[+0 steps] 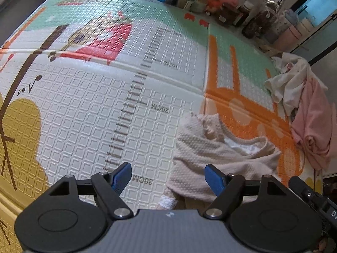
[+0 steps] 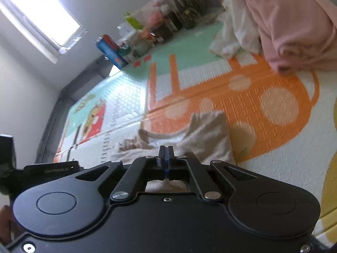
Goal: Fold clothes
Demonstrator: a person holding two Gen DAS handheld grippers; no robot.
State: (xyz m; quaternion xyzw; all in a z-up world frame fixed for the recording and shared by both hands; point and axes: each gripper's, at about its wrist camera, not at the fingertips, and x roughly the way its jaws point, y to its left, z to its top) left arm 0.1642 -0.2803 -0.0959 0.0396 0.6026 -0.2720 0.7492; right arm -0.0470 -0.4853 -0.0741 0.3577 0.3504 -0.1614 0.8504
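Left wrist view had the left gripper (image 1: pixel 168 176) released, blue pads spread wide, hovering over the printed foam play mat (image 1: pixel 84 109) with the rumpled beige waffle-knit garment (image 1: pixel 210 156) partly between and beyond its fingers; that garment sat bunched near the mat's near edge, towards the right-hand side, white lining showing in the folds. Right wrist view showed the right gripper (image 2: pixel 166 158) clenched, fingers pressed together right at the beige cloth; whether any fabric was actually pinched between them I couldn't tell, the tips hid it.

Since the garment was crumpled rather than flat, my guess is the job at hand was getting it spread out; doing that well would mean each gripper taking a separate edge or corner, single layer only, and pulling apart gently so the knit lies smooth on the mat.

A loose heap of pink and white clothes (image 1: pixel 303 105) lay at the mat's right edge, unfolded.

Containers: a row of jars, boxes and a foil bag (image 1: pixel 248 14) lined the far edge; dark stuff in some jars, otherwise too blurred to say.
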